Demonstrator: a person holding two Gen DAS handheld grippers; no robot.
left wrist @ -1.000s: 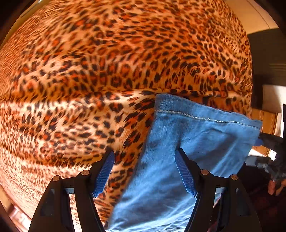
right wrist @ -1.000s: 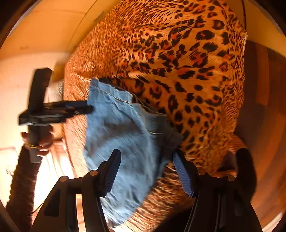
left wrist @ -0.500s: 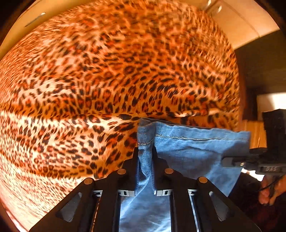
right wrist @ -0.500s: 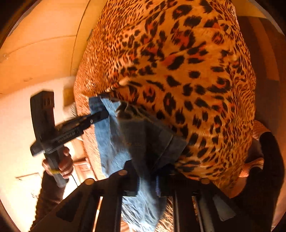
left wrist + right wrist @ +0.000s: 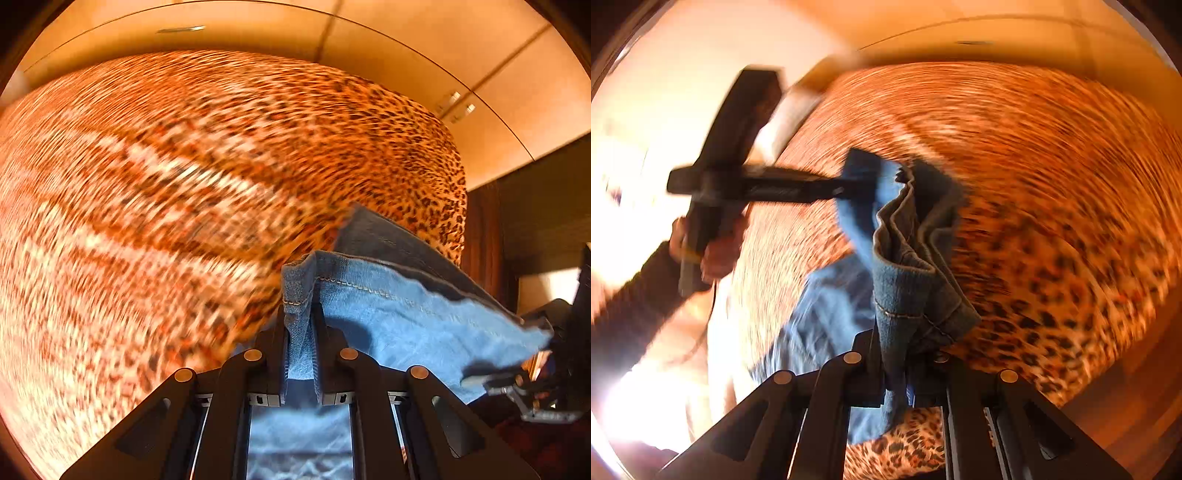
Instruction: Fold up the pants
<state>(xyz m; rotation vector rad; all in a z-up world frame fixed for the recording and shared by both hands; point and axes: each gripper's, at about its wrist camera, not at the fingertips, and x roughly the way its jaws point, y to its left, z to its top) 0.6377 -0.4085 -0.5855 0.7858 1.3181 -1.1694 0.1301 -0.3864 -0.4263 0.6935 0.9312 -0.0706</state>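
Behind both clamped claws, pants [image 5: 399,325] trail blurred.

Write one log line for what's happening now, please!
left gripper: shut on blue denim pants hem | right gripper: shut on hem's other corner | pants: lifted above leopard-print bedspread | fold: not yet done

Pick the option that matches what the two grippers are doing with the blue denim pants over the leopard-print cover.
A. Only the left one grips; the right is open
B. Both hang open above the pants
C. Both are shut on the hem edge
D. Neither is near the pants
C: the left gripper and the right gripper each have their jaws pinched on the hem of the denim pants, lifted off the leopard-print cover.
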